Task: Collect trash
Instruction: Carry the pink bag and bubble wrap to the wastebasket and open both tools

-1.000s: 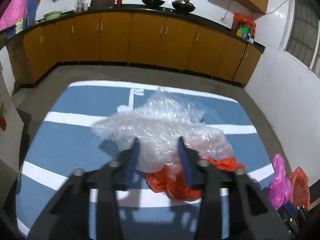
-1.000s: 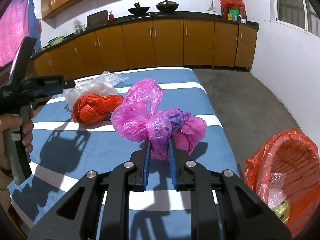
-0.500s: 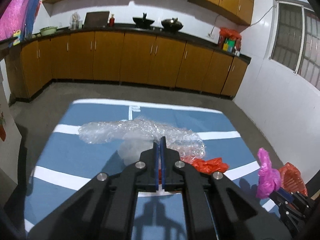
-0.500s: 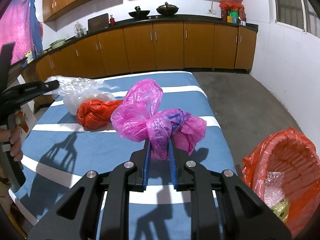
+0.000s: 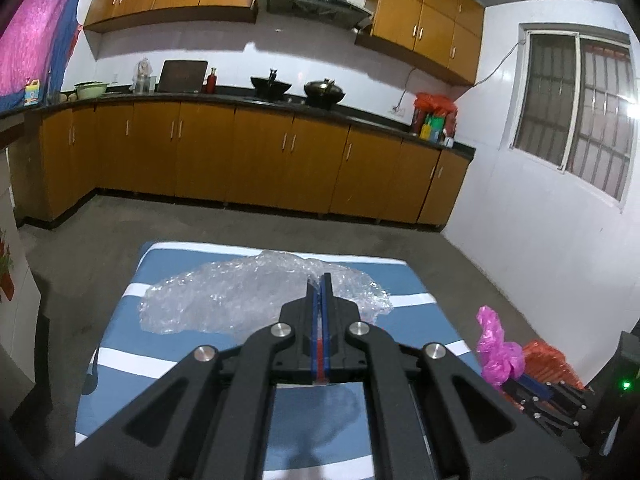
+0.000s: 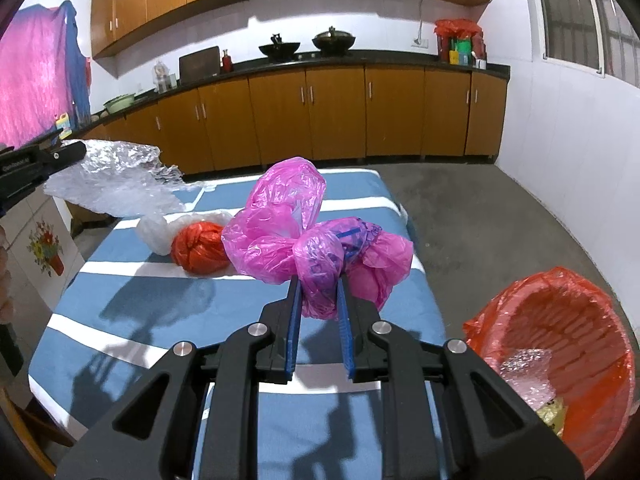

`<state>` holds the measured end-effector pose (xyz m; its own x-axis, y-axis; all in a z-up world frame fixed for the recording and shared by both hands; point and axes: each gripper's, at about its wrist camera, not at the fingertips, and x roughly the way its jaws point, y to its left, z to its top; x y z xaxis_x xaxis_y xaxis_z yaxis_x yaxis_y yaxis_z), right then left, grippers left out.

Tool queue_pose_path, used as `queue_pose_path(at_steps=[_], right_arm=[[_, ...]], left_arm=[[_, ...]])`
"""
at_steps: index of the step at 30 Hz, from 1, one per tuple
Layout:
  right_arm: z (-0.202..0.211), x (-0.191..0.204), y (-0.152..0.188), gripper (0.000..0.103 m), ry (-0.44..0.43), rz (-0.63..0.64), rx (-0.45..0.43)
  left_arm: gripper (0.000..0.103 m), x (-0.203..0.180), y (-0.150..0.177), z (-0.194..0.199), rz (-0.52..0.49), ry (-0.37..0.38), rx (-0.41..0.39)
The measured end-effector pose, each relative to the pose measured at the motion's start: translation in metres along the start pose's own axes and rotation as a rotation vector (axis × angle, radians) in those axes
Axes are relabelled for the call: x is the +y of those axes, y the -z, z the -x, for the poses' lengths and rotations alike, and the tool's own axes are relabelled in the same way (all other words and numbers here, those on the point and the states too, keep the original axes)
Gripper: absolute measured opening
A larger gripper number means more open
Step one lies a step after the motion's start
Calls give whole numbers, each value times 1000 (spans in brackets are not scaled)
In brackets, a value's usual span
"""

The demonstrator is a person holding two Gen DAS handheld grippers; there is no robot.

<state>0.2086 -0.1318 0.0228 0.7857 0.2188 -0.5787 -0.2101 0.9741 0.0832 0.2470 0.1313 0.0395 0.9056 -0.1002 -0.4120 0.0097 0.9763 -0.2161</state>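
My left gripper (image 5: 319, 280) is shut on a sheet of clear bubble wrap (image 5: 240, 300) and holds it in the air above the blue striped table (image 5: 136, 344); it also shows in the right wrist view (image 6: 116, 184). My right gripper (image 6: 318, 284) is shut on a pink plastic bag (image 6: 288, 232) just above the table (image 6: 120, 320); the pink bag also shows in the left wrist view (image 5: 496, 348). A knotted red bag (image 6: 198, 248) and a small clear bag (image 6: 154, 232) lie on the table behind it.
A red-lined trash basket (image 6: 560, 320) stands on the floor to the right of the table, with bubble wrap and a yellow wrapper inside. Orange kitchen cabinets (image 6: 320, 116) line the far wall. A tiled wall and a window (image 5: 576, 108) are on the right.
My left gripper closed on the bubble wrap and lifted it off the table, uncovering the red bag. My right gripper kept hold of the pink bag and barely moved.
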Motion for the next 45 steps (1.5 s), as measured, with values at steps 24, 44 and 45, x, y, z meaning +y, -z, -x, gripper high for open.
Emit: queue_pose_path(at_steps=[24,44,45], right_arm=[[68,-69,13,18,169,-97,-58],[119,-166,51,18,408,-263,-34],[121,-171,52,18,418,-272,-32]], left_arm=[[3,-113,16,28,-85,290,35],[3,-256,60,12,-150,593,143],[3,-261,62,11,-153,601,148]])
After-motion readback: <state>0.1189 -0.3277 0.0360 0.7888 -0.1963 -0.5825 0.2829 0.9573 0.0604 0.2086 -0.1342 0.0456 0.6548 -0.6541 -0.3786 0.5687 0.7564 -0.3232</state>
